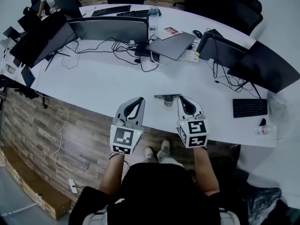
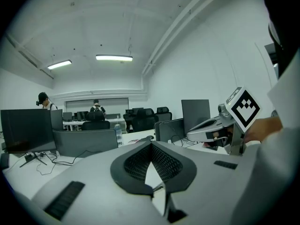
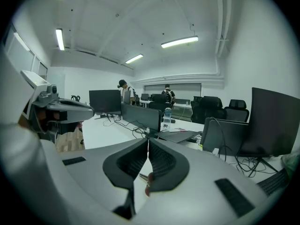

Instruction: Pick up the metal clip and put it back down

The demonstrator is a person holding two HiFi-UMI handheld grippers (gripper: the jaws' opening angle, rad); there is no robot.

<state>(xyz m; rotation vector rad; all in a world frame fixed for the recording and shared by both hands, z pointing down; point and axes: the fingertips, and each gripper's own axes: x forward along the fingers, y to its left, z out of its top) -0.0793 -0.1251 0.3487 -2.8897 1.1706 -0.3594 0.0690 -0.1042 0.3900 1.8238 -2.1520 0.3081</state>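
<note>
Metal clip (image 1: 167, 98) lies on desk (image 1: 112, 78) between left tool (image 1: 140, 99) and right tool (image 1: 181, 98), both closed tight, empty.

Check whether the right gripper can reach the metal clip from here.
Probably yes: the metal clip lies on bare desk just beside the right gripper, with nothing between. Its fingers are shut, so they must open first.

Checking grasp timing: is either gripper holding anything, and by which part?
Nothing is held. The left gripper and the right gripper are both shut and empty. The metal clip lies on the table near their tips.
</note>
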